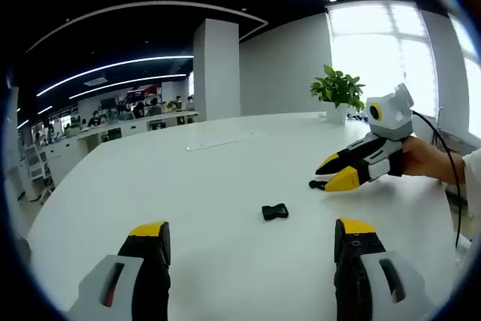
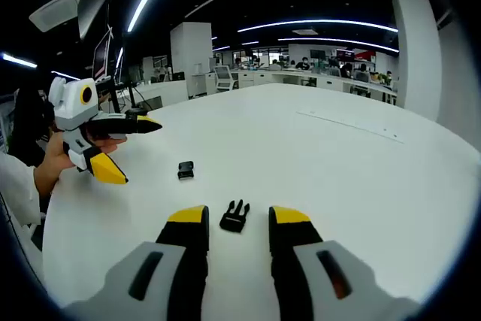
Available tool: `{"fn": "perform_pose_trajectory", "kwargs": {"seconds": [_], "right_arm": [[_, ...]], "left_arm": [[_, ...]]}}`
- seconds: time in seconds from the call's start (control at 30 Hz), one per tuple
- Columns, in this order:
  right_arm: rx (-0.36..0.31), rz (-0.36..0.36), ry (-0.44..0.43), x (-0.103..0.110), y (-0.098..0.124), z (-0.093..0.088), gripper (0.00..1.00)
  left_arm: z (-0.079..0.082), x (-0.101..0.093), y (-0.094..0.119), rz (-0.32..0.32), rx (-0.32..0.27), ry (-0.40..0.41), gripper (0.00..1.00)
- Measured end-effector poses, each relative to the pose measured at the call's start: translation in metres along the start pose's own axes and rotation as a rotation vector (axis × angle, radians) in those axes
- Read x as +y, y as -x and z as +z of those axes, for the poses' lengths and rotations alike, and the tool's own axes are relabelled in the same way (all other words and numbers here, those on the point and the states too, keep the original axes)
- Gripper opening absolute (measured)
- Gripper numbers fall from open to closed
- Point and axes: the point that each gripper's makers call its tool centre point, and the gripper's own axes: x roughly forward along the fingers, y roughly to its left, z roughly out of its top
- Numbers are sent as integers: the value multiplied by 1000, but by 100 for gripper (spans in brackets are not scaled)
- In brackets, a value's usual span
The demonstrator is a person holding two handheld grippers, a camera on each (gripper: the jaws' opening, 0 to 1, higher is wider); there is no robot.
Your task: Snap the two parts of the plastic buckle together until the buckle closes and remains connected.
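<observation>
The buckle lies in two separate black pieces on the round white surface (image 1: 225,186). In the left gripper view the socket half (image 1: 275,212) rests alone ahead of the left claw (image 1: 252,240), whose yellow-tipped jaws stand wide apart with nothing between them. Further off to the right, the right claw (image 1: 336,171) reaches in, held by a hand (image 1: 422,159), its tips down beside the pronged half (image 1: 319,184), of which little can be made out.

The right gripper view gives that pronged half (image 2: 234,217) plainly: it sits on the surface right between the right claw (image 2: 237,216) jaws, which are parted and not closed on it. The socket half (image 2: 186,170) lies well apart, beyond and to the left, and the left claw (image 2: 131,152) hovers there open, gripped by a hand (image 2: 52,159).

Behind is an open office: ceiling light strips, a white pillar (image 1: 216,69), bright windows (image 1: 383,50), a potted plant (image 1: 338,92) and distant desks with people.
</observation>
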Motion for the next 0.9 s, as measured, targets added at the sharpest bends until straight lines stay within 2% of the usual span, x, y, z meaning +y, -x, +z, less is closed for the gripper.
{"fn": "perform_pose_trajectory", "kwargs": {"seconds": [0.5, 0.9], "right_arm": [[-5, -22, -16, -4, -1, -2, 27], [-8, -33, 37, -2, -3, -2, 23]], "left_arm": [[-5, -10, -11, -16, 28, -46, 85], [-2, -8, -21, -21, 36, -50, 80]]}}
